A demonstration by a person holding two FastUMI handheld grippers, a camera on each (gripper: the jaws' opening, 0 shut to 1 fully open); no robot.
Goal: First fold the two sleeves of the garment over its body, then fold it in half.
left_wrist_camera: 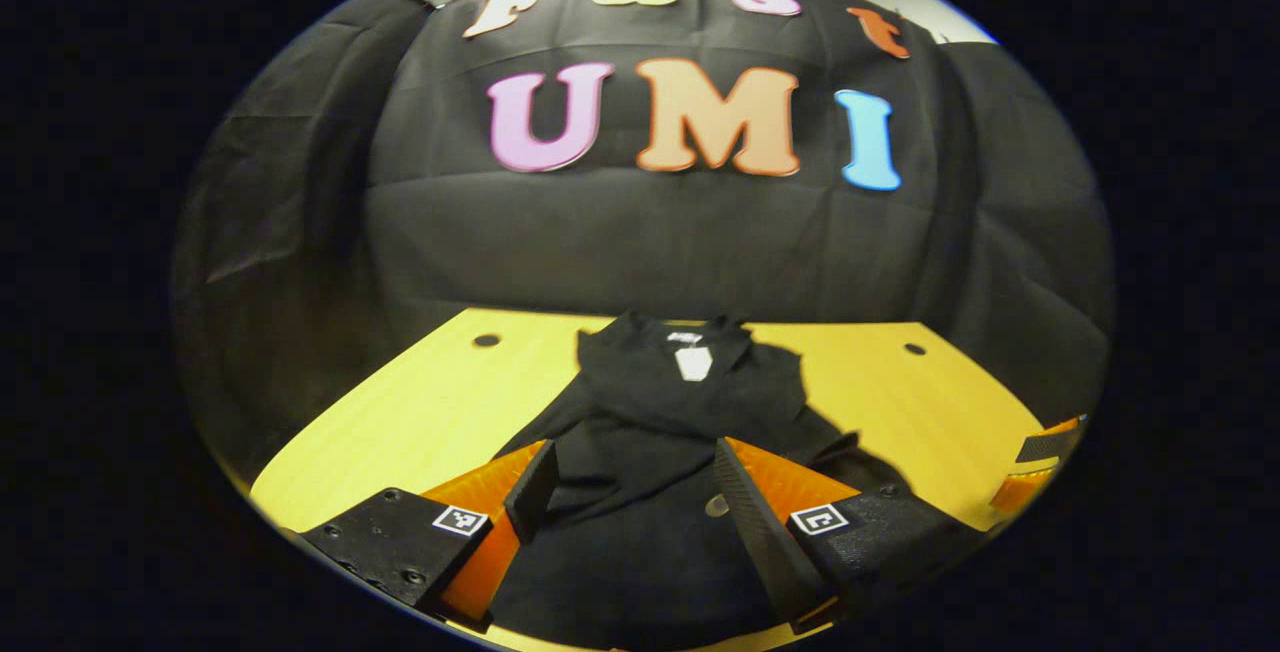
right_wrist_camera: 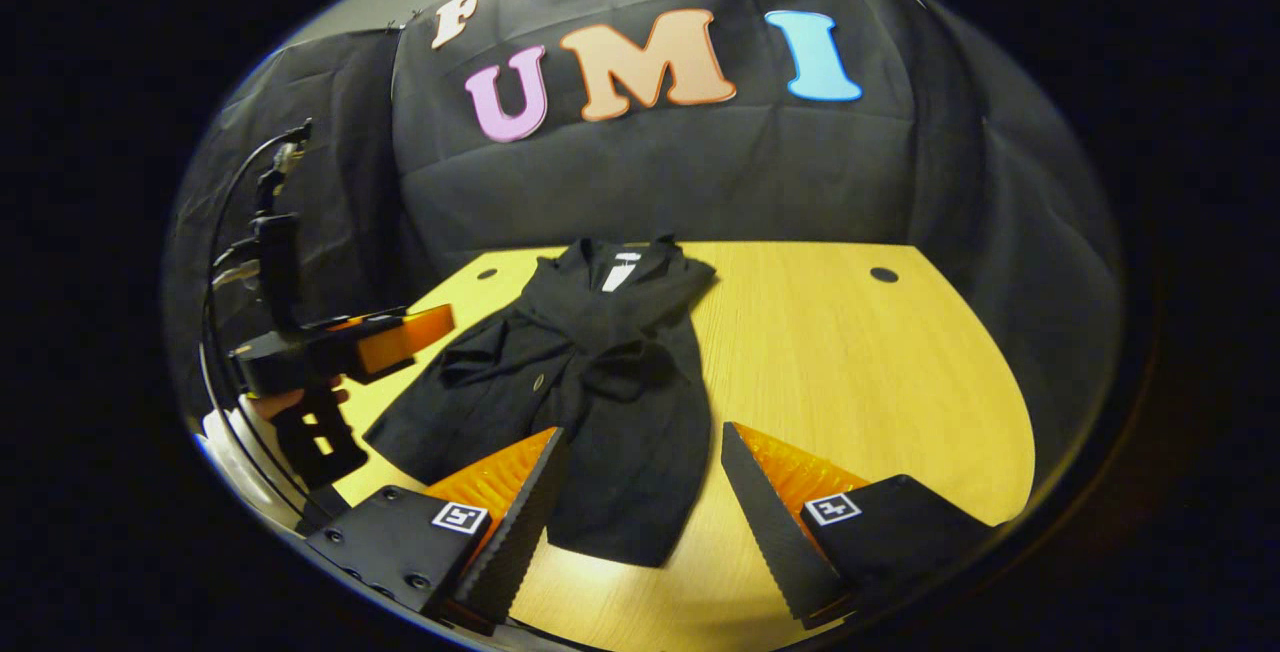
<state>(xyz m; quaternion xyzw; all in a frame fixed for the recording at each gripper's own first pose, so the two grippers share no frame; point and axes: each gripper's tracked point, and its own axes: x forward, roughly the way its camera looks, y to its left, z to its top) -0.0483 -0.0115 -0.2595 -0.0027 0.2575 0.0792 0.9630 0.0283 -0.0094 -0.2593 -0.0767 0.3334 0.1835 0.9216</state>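
While the limp black cloth garment (right_wrist_camera: 590, 382) lies flat on the yellow wooden bench (right_wrist_camera: 850, 372), collar farthest from both spread, empty claws (left_wrist_camera: 632, 492) (right_wrist_camera: 640, 492), its soft hem corners nearest them look best pinched.

Yellow wooden table (right_wrist_camera: 850, 352); black garment (right_wrist_camera: 590, 382) lying flat on it

The garment (right_wrist_camera: 590, 382) lies on the table (right_wrist_camera: 850, 372), collar toward the wall (right_wrist_camera: 700, 172). The left gripper (right_wrist_camera: 335, 347) hangs left of it.
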